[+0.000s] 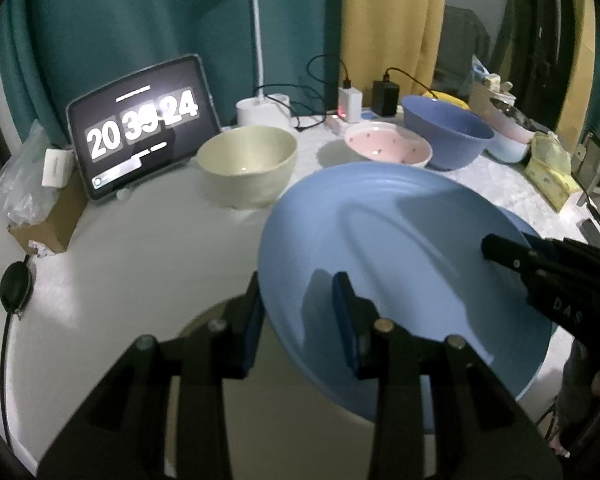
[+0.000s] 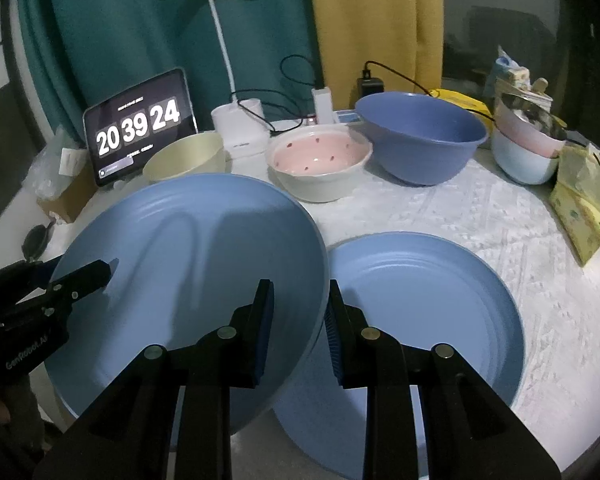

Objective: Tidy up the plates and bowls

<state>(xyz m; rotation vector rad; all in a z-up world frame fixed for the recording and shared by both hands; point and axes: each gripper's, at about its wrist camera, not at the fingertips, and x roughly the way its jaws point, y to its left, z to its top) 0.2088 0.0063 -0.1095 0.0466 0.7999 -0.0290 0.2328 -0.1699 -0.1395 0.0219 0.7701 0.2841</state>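
Observation:
Both grippers hold one light blue plate [image 1: 400,248] above the table. My left gripper [image 1: 300,320] is shut on its left rim, and shows in the right wrist view [image 2: 100,276]. My right gripper [image 2: 298,316] is shut on its right rim [image 2: 204,248], and shows in the left wrist view [image 1: 500,252]. A second light blue plate [image 2: 428,304] lies flat on the table, partly under the raised one. A cream bowl [image 1: 248,164], a pink spotted bowl [image 2: 320,160] and a dark blue bowl [image 2: 420,136] stand behind.
A tablet clock [image 1: 140,124], a white lamp base [image 2: 240,128], chargers with cables [image 1: 384,98], stacked bowls [image 2: 524,148] and a yellow tissue pack [image 2: 584,208] line the back and right. A cardboard box [image 1: 48,224] sits at the left edge.

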